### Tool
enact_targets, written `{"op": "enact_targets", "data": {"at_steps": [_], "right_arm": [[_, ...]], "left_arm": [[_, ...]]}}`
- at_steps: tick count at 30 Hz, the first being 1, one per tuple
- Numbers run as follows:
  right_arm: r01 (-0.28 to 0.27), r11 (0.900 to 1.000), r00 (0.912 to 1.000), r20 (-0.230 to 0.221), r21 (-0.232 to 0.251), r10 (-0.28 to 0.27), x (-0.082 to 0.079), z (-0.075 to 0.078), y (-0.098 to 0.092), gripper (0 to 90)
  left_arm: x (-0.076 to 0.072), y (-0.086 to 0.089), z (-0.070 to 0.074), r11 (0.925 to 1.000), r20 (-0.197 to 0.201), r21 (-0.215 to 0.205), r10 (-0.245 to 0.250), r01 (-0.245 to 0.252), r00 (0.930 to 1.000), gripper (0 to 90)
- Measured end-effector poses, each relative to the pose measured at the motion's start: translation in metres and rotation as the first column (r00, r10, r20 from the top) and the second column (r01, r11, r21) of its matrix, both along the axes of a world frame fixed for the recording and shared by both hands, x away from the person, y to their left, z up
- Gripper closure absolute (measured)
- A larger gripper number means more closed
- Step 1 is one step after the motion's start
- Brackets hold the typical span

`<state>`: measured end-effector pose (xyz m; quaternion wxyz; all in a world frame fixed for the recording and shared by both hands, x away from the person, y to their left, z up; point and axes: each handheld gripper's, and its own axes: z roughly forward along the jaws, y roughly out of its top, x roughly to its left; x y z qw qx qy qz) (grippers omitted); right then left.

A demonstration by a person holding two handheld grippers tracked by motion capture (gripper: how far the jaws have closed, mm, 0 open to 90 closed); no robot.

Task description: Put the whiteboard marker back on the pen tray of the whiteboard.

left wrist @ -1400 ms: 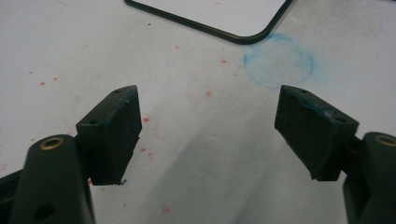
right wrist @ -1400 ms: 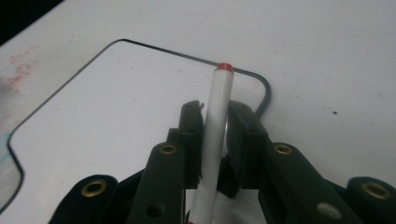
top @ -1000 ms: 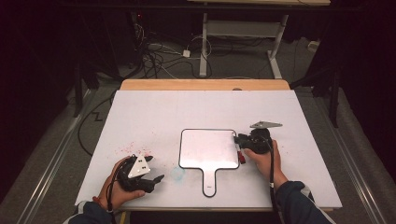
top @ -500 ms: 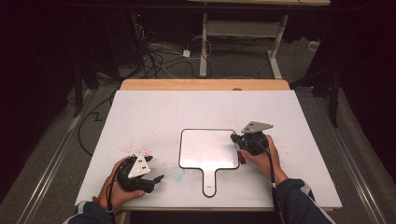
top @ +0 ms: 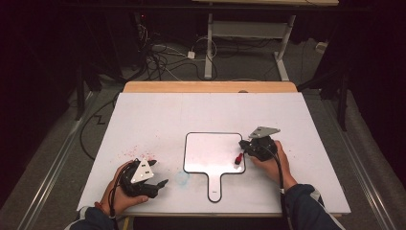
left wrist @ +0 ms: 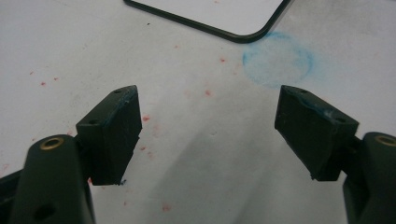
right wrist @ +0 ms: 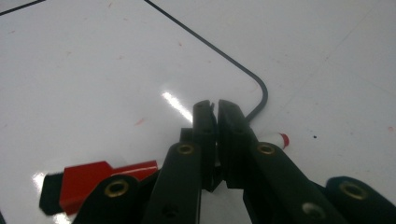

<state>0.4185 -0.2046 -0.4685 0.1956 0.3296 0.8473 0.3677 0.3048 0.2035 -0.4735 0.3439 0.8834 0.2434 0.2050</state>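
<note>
Resting on the white counter (top: 158,115), the right gripper (top: 245,149) sits at the right edge of the small whiteboard (top: 213,151), its fingers (right wrist: 205,130) drawn together after just closing; a red marker (right wrist: 107,179) lies crosswise under them, its red body and black end sticking out to their left and its red-tipped white end (right wrist: 280,140) showing just to their right in the right gripper view. Whether the pads actually pinch the marker cannot be told, since it passes beneath the arms rather than between the tips. From above, the marker (top: 237,158) shows as a short red piece at the fingers, on the board's right edge near its lower right corner. Ahead of the fingers the board's black rim curves round that corner. The left gripper (top: 160,184) lies low on the counter with its fingers (left wrist: 112,130) spread wide and nothing between them; ahead of them lie a faint blue ring smudge (left wrist: 278,58) and scattered red specks (left wrist: 208,93), with the board's lower left corner (left wrist: 243,35) beyond
</note>
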Motion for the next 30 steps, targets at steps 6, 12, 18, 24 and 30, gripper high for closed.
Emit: {"op": "enact_targets", "data": {"at_steps": [6,12,18,24,30], "right_arm": [[-0.026,0.999,0.9996,0.005,0.019,0.026,-0.005,0.002,-0.001,84.1],[-0.113,0.994,0.9934,-0.021,0.01,0.113,-0.015,0.002,0.007,82.4],[-0.136,0.991,0.9893,-0.054,-0.016,0.135,-0.017,-0.001,0.003,81.9],[-0.123,0.992,0.9912,-0.051,-0.005,0.122,-0.018,0.0,-0.002,80.5],[-0.098,0.995,0.9948,-0.026,0.001,0.098,-0.015,0.0,-0.003,82.2]], "left_arm": [[0.0,0.001,0.001,1.0,0.002,-0.001,0.002,-0.002,1.0,21.8],[0.0,0.0,0.001,1.0,0.001,-0.002,0.001,-0.001,1.0,21.8],[0.0,0.001,0.0,1.0,-0.002,-0.002,0.002,-0.002,1.0,21.8],[0.001,0.0,0.0,1.0,-0.003,0.002,-0.003,0.003,1.0,21.8],[0.001,-0.001,0.0,1.0,-0.004,0.001,-0.005,0.005,1.0,21.8]]}}
